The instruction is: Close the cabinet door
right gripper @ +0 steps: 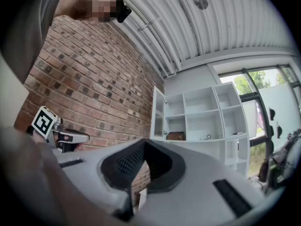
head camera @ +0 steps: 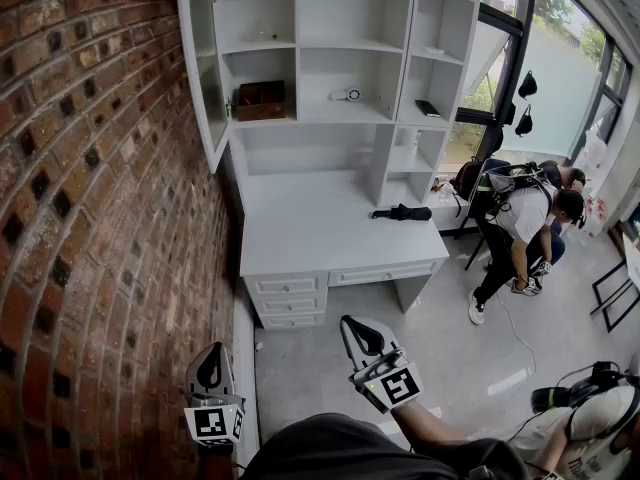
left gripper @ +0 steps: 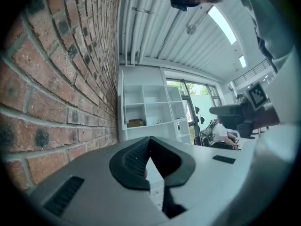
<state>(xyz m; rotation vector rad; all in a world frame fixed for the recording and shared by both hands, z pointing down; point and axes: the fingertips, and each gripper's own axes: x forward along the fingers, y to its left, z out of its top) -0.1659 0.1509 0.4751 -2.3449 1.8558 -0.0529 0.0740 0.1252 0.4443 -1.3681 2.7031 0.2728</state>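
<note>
- We see the white-framed, glass-paned cabinet door (head camera: 207, 63) standing open at the upper left of the tall white shelving hutch (head camera: 350, 43). It is swung out towards the red brick wall (head camera: 90, 168) and lies well apart from both grippers.
- The left gripper (head camera: 210, 366) is held low, just beside the brick wall, and points towards the hutch. In the left gripper view we find its jaws pressed together with nothing between them.
- The right gripper (head camera: 364, 336) is held low over the grey floor (head camera: 450, 358), to the right of the left one. In the right gripper view we find its jaws closed and empty, aimed towards the open door.
- A brown wooden box (head camera: 261, 99) sits in the shelf compartment just behind the open door.
- The white desk with drawers (head camera: 300, 238) stands beneath the hutch. A black folded object (head camera: 402, 212) lies on its top, near the right side.
- A person in a white shirt (head camera: 520, 223) bends over at the right, near the large window (head camera: 560, 78).
</note>
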